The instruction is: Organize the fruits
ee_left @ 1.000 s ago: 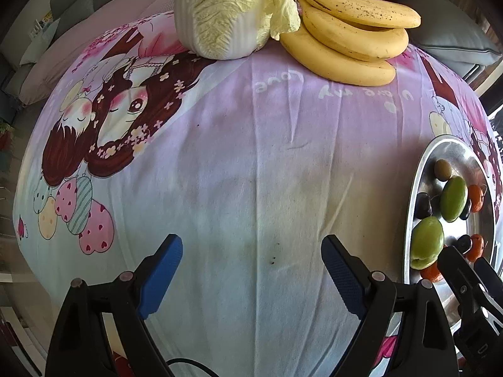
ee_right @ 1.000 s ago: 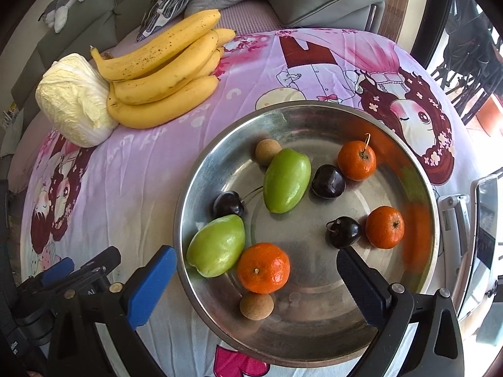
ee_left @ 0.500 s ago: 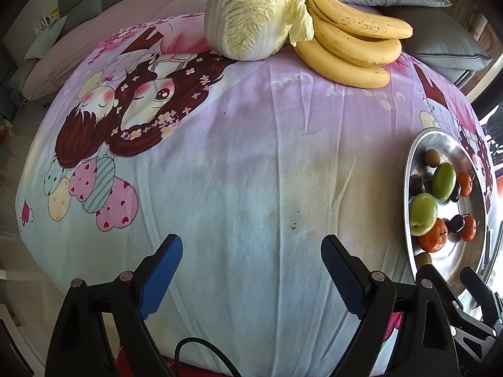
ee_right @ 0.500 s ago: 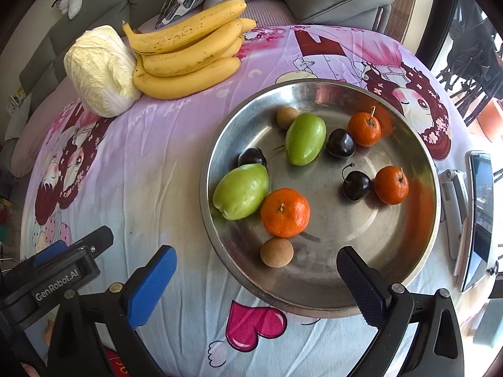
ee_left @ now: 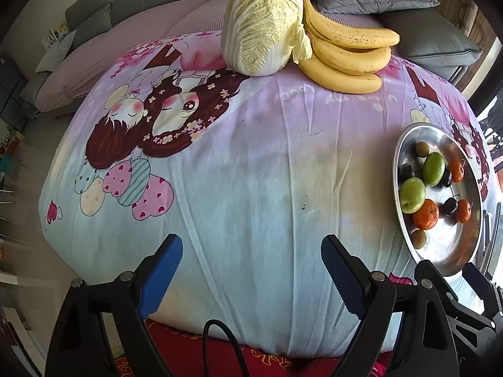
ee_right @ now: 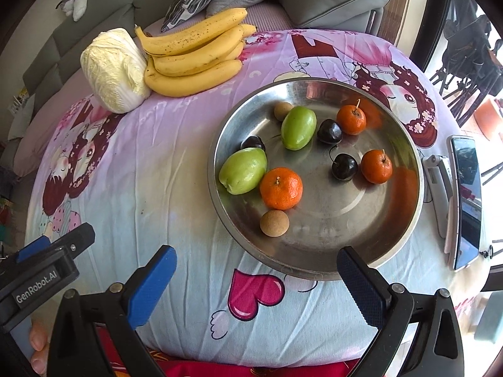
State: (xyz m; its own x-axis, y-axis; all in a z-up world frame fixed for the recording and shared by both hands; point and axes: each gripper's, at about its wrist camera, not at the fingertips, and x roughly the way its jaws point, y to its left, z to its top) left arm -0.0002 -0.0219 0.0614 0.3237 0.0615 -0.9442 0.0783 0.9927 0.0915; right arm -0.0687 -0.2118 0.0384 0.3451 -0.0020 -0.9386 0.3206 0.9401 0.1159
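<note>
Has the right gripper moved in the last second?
Yes. The right gripper has pulled back toward the near table edge: the steel tray, once under its jaws, now lies ahead of them.

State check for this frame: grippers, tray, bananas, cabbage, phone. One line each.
left gripper: open, empty, above bare cloth.
right gripper: open, empty, at the tray's near rim.
steel tray: upright on the cloth, holding loose fruit.
bananas: bunched, lying outside the tray, touching the cabbage.
cabbage: whole, on the cloth.
phone: lying right of the tray, screen dark.
</note>
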